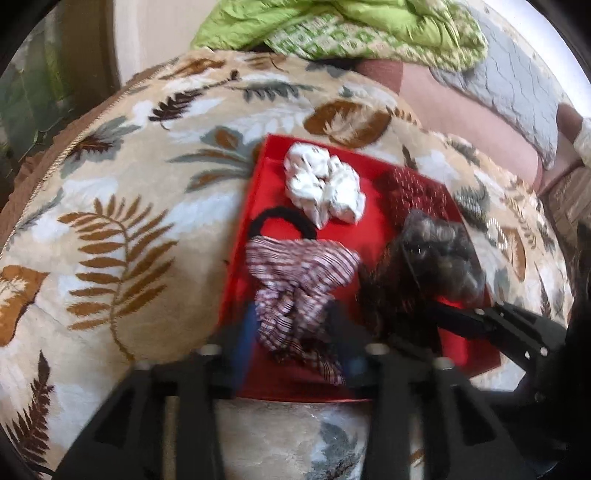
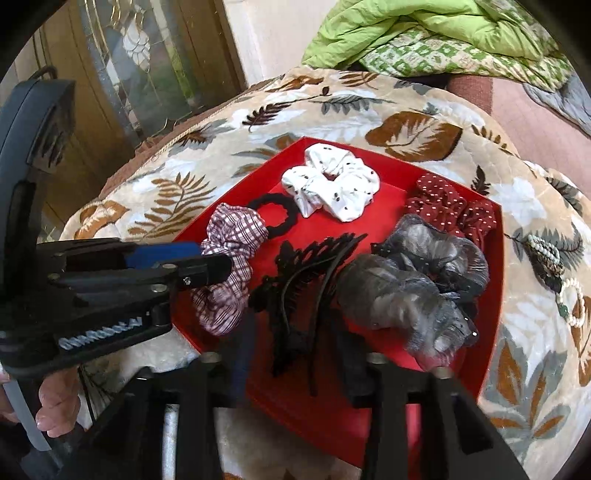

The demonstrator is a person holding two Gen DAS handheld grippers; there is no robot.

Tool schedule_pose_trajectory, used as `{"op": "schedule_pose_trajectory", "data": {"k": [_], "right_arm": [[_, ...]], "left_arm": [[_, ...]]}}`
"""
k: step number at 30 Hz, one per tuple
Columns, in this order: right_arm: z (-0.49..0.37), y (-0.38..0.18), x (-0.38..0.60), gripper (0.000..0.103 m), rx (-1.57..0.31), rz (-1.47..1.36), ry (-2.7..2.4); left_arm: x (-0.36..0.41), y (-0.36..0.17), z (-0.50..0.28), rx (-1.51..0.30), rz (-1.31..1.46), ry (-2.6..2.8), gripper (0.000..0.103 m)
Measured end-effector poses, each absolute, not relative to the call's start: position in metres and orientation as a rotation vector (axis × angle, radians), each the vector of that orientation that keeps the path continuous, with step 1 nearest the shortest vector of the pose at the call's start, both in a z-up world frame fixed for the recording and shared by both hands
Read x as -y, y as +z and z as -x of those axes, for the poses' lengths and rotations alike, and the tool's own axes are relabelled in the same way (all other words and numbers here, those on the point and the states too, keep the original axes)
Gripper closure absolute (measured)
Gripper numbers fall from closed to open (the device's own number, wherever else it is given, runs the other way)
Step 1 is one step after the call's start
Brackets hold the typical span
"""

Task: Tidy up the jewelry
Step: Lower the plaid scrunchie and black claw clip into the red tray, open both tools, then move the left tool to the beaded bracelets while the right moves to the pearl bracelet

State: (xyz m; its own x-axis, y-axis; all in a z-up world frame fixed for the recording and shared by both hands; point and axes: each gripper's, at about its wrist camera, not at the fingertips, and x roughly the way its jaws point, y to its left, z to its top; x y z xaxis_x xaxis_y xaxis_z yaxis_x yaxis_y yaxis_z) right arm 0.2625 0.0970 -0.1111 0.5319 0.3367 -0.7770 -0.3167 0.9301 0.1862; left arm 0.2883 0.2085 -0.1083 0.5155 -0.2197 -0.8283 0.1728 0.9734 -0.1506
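A plush beige blanket [image 2: 424, 110] printed with brown and grey leaves covered the surface, and a red tray [image 2: 495, 236] sat on it. Behind lay a rumpled green quilt [image 2: 424, 33] on a pinkish seat, and to the left of the right wrist view stood a wooden door with leaded glass [image 2: 147, 59].

In the tray lay a white dotted scrunchie [image 2: 330, 184], a black hair tie [image 2: 275, 216], a plaid scrunchie [image 2: 231, 258], a dark red dotted scrunchie [image 2: 448, 208], a grey gauzy scrunchie [image 2: 413, 284] and a black leaf-shaped hair clip [image 2: 303, 269].

Only the right wrist view showed a pearl bracelet [image 2: 554, 266] lying on the blanket just outside the tray's right wall, and a person's fingers [image 2: 55, 406] under the left gripper's [image 2: 218, 266] handle. The left wrist view was blurred; in it the hair clip was indistinct.

The left gripper [image 1: 291, 332] stood with its jaws apart astride the plaid scrunchie, not clamping it. The right gripper [image 2: 295, 354] likewise stood parted over the hair clip, its pads not pressing on it.
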Motion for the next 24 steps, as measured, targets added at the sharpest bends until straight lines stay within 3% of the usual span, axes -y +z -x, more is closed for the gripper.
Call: {"op": "schedule_pose_trajectory", "data": {"k": [3, 5, 10, 17, 24], "right_arm": [[-0.255, -0.105, -0.092, 0.044, -0.906, -0.054, 0.401], [-0.247, -0.098, -0.090, 0.044, -0.888, -0.059, 0.409], [-0.214, -0.070, -0.075, 0.044, -0.835, -0.025, 0.376], [-0.162, -0.006, 0.000, 0.044, -0.743, -0.150, 0.335], [-0.149, 0.031, 0.102, 0.044, -0.688, -0.288, 0.217]], "left_arm": [[-0.215, -0.098, -0.283, -0.956, 0.078, -0.239, 0.055], [-0.219, -0.089, -0.278, -0.922, 0.098, -0.237, 0.046], [-0.215, -0.064, -0.254, -0.822, 0.084, -0.216, 0.036], [-0.182, -0.017, -0.199, -0.682, 0.039, -0.209, 0.034], [-0.094, 0.031, -0.175, -0.639, -0.027, -0.303, 0.033]]}}
